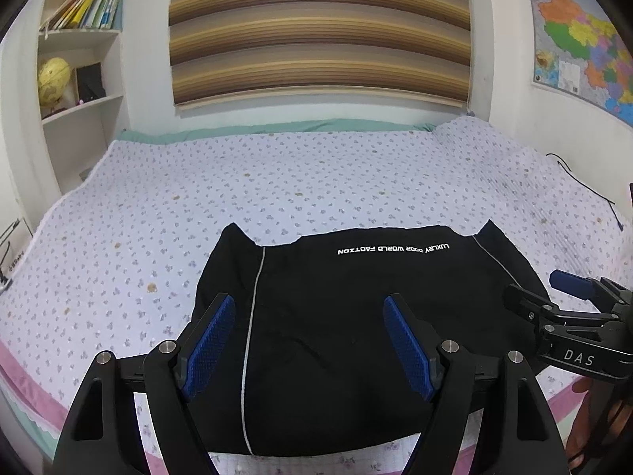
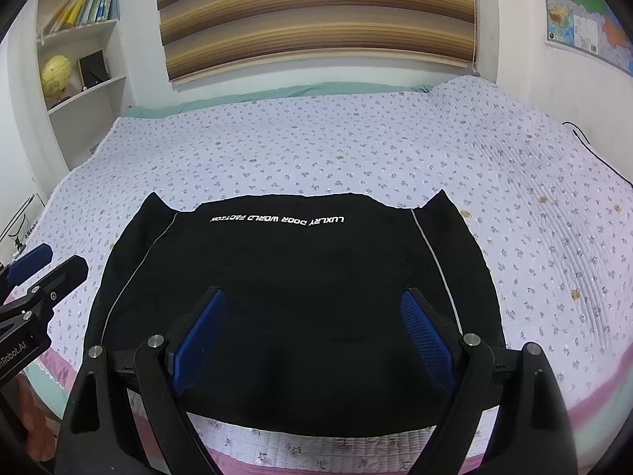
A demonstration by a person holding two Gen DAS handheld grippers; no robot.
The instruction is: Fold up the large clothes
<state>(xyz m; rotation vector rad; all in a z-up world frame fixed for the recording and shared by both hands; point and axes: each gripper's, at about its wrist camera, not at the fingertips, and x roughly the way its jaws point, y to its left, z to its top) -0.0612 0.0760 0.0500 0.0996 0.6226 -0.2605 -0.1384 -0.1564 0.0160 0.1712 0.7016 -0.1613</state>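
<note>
A black garment [image 1: 336,316] with white lettering and thin grey piping lies folded flat on the bed near its front edge; it also shows in the right wrist view [image 2: 292,277]. My left gripper [image 1: 308,304] is open and empty, hovering above the garment's near left part. My right gripper [image 2: 312,301] is open and empty above the garment's near middle. The right gripper also shows at the right of the left wrist view [image 1: 546,289], and the left gripper at the left of the right wrist view [image 2: 55,265]. Nothing is gripped.
The bed [image 1: 277,182] has a lilac floral quilt with a pink front border [image 2: 593,388]. A white bookshelf [image 1: 79,91] with books and a yellow globe [image 1: 53,79] stands at the left. A striped blind [image 1: 320,31] and a wall map [image 1: 581,39] are behind. A black cable [image 1: 593,194] lies at the right.
</note>
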